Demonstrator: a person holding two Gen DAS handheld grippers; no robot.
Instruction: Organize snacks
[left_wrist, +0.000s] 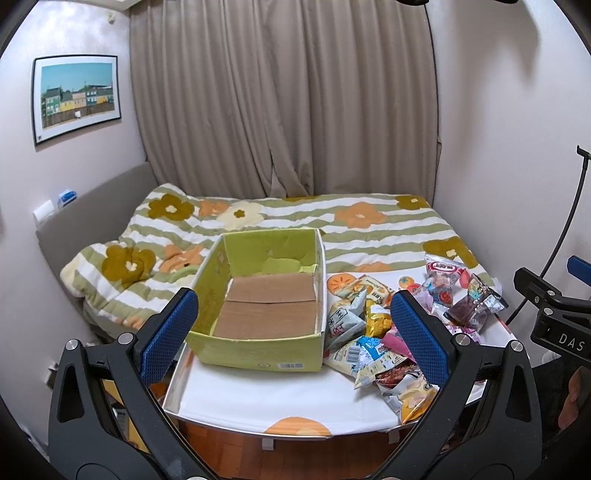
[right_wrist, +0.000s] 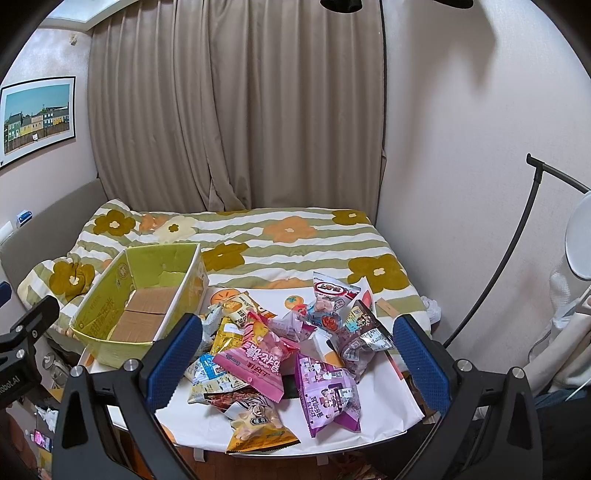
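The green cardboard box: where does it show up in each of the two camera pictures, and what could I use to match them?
Left wrist view: the green cardboard box sits centre, on the white table, left of the snack pile.
Right wrist view: the box lies at left, again left of the snack pile.
Shared landmark: the framed picture of coloured houses on the left wall.

Print on the snack packets (right_wrist: 280, 354) is too small to read; the poster (right_wrist: 37, 114) is cut off.
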